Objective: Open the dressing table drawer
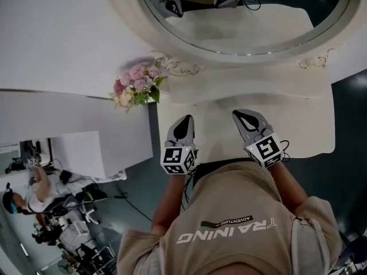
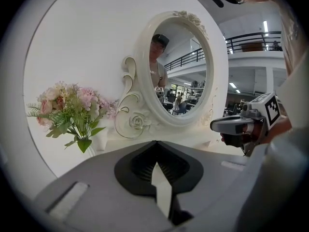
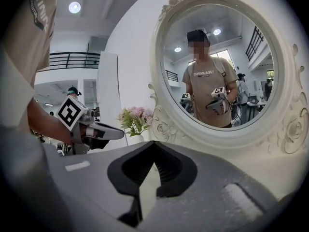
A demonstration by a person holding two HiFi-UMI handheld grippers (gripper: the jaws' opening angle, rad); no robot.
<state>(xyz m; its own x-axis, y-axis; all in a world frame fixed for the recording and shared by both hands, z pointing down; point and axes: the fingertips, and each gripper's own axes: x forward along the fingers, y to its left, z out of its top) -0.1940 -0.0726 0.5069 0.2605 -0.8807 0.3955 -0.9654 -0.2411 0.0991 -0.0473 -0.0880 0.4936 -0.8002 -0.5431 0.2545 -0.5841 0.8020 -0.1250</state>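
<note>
while left tool (image 1: 184, 121), right tool (image 1: 239, 116) shut, dressing table (image 1: 301, 119) spans left-right

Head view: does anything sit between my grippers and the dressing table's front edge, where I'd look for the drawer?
Nothing visible does. The left gripper and right gripper hang over bare tabletop near its front edge; the flowers stand off at the back left. The drawer itself is out of sight below the edge.
</note>
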